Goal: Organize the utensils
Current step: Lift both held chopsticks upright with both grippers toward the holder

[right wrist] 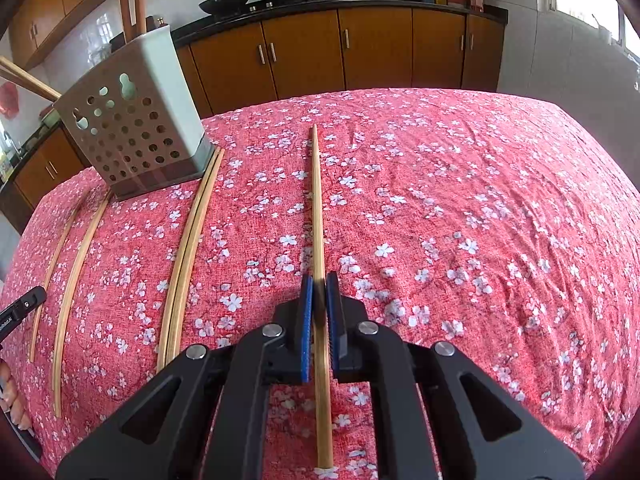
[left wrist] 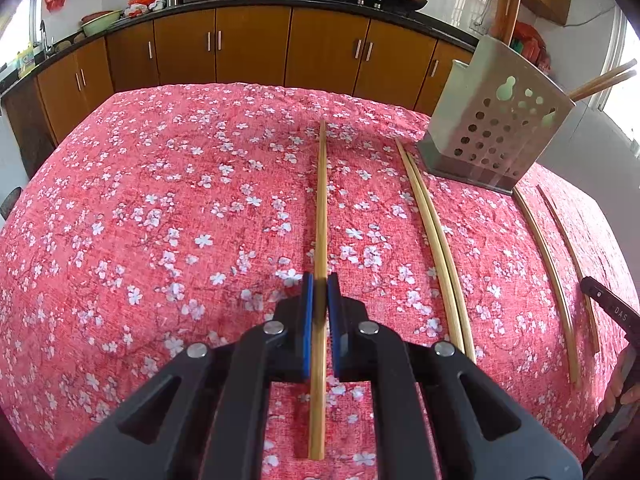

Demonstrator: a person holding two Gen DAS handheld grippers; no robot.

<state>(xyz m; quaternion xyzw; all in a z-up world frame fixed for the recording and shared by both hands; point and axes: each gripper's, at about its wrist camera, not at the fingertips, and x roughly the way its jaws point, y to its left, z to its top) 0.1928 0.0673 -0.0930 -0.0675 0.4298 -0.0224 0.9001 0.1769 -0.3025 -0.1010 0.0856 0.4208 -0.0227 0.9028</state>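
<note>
I'm pinching a chopstick in each gripper at once. My left gripper (left wrist: 320, 280) is pressed together on the left chopstick (left wrist: 321, 200), blue pads (left wrist: 307, 320) squeezing it near its thick end. My right gripper (right wrist: 320, 278) is doing the same on the right chopstick (right wrist: 318, 200). Both sticks are pointing away from me along the table (left wrist: 160, 200), and I can't tell whether they are lying on it or just lifted. I'm gripping low on the shaft, probably so the long tapered part stays free to drop tip-first into the holder.

Between my two grippers the other pieces are lying loose: a pair of chopsticks (left wrist: 430, 240) touching each other side by side, its far end just beside the holder's base, and two single chopsticks (left wrist: 548, 264) a bit apart, on the left-gripper side of the holder. All are plain pale bamboo, thin, smooth, slightly tapered; they're looking curved only from the lens.

The holder (left wrist: 492, 136) is standing upright at the far edge, between both views: matte grey metal, boxy, perforated with round holes, gourd-shaped cutout, dark base. Some reddish-brown sticks (left wrist: 510, 4) are already standing in it, leaning out.

The tablecloth (right wrist: 480, 200) is red woven fabric with white blossoms, slightly wrinkled, so thin sticks are sitting a little sunk in; pinching from above is looking fiddly.
</note>
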